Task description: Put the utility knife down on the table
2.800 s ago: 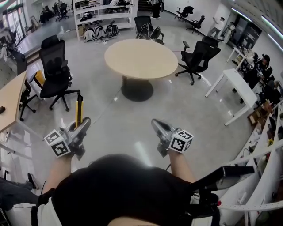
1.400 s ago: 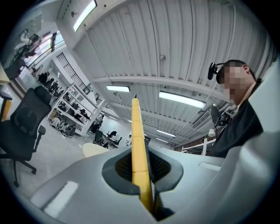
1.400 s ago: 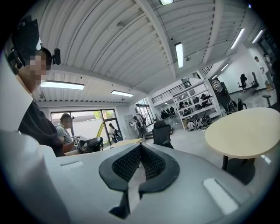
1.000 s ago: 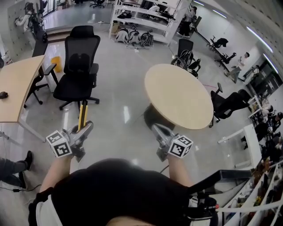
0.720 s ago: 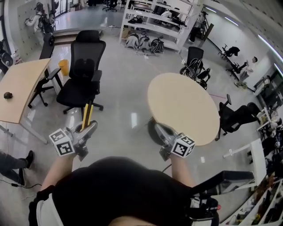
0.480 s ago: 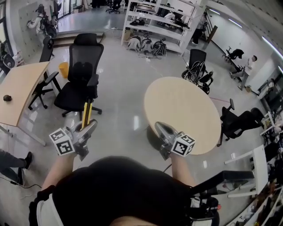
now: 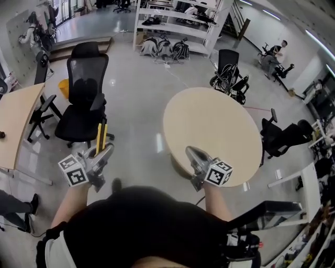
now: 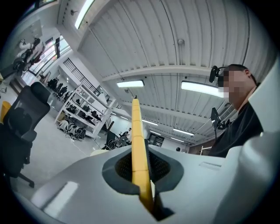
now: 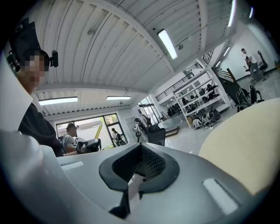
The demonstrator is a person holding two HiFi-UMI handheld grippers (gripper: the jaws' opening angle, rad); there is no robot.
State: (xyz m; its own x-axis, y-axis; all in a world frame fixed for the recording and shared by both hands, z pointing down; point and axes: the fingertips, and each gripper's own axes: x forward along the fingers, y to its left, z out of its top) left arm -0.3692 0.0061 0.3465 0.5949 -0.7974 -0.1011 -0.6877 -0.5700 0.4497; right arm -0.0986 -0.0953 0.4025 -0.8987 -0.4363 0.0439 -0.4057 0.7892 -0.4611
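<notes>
A yellow utility knife [image 7: 101,136] stands upright between the jaws of my left gripper [image 7: 104,152], which is shut on its lower end. In the left gripper view the utility knife [image 8: 137,140] rises as a thin yellow bar from the closed left gripper [image 8: 143,173] towards the ceiling. My right gripper [image 7: 191,153] is shut with nothing in it, and its tip is over the near edge of the round beige table [image 7: 214,128]. In the right gripper view the table [image 9: 247,144] fills the right side beyond the closed right gripper [image 9: 138,169].
A black office chair [image 7: 84,99] stands on the grey floor ahead of my left gripper. A beige desk [image 7: 14,125] lies at the far left. More black chairs [image 7: 282,137] sit right of the round table, and white shelving [image 7: 172,15] stands at the back.
The round table has come closer and now lies just beyond my right gripper. Both grippers keep their pose, and the left still holds the knife upright.
</notes>
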